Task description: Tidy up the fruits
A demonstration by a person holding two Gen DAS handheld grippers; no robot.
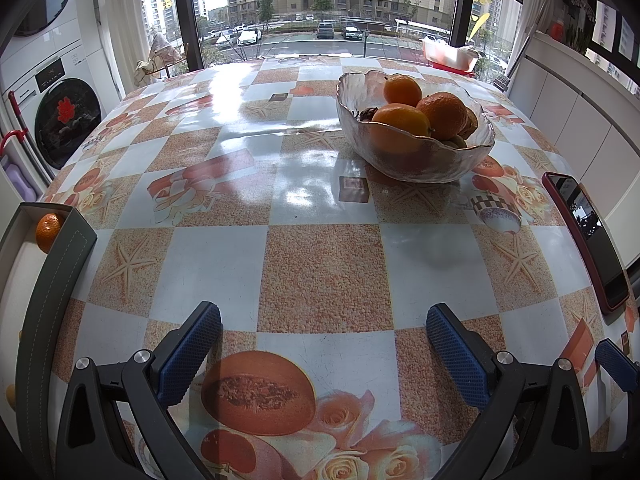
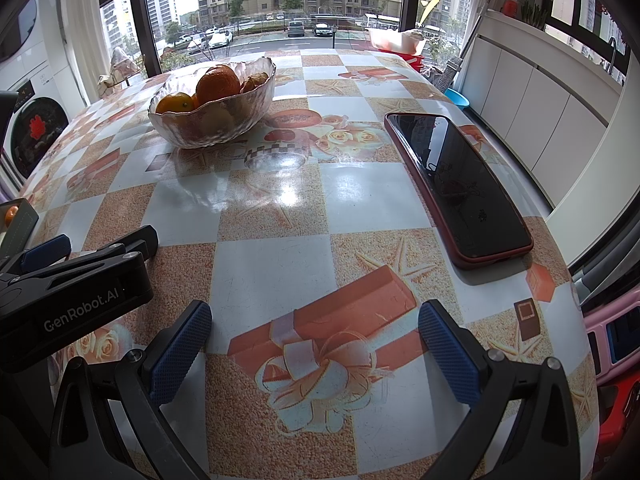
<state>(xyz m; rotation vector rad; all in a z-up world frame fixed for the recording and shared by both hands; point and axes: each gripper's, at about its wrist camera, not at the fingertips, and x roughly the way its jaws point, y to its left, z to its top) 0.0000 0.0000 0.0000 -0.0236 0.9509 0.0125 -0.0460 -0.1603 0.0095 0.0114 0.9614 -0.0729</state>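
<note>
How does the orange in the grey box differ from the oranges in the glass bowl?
The orange in the grey box lies alone against the box's wall at the table's left edge; the oranges in the glass bowl are piled together, farther back on the table. The boxed one is half hidden by the wall; those in the bowl rise above its rim. All share an orange skin, and neither gripper touches any.

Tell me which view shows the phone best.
The right wrist view: the phone lies whole on the table, screen up, in its red case. The left wrist view catches it only at the right edge, foreshortened and stretched.
</note>
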